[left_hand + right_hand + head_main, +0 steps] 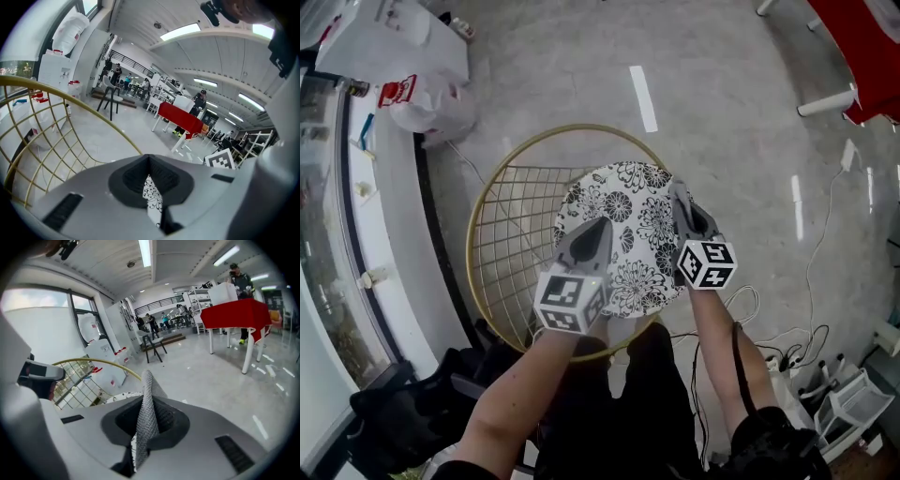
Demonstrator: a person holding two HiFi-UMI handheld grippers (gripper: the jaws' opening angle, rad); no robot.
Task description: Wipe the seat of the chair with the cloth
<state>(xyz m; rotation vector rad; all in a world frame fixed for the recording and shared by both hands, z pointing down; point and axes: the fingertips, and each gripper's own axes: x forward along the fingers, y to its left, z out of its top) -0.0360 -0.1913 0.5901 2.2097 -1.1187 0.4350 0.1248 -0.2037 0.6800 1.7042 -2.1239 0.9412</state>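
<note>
1. A white plastic bag [427, 101] with red print lies on the floor at the far left, beside a white counter edge.
2. The chair [499, 246], a round basket of gold wire with a gold rim, stands in the middle of the head view, seen from straight above.
3. The left gripper [599, 226] reaches over the left edge of the seat cushion [636, 204]. Its jaws are clenched on a thin fold of that black-and-white flowered fabric, which the left gripper view shows pinched between them.
4. The seat cushion is round and lies in the right half of the wire basket, and its right edge runs out over the gold rim.
5. The right gripper [679, 193] sits over the right edge of the cushion. Its jaws are clamped on the cloth [146, 416], a grey, knobbly-textured piece that stands up as a narrow fold between them.
6. The head view does not show whether the cloth touches the cushion.
7. A red table [862, 42] on white legs stands at the upper right, and white cables [811, 272] trail across the pale floor at the right.
</note>
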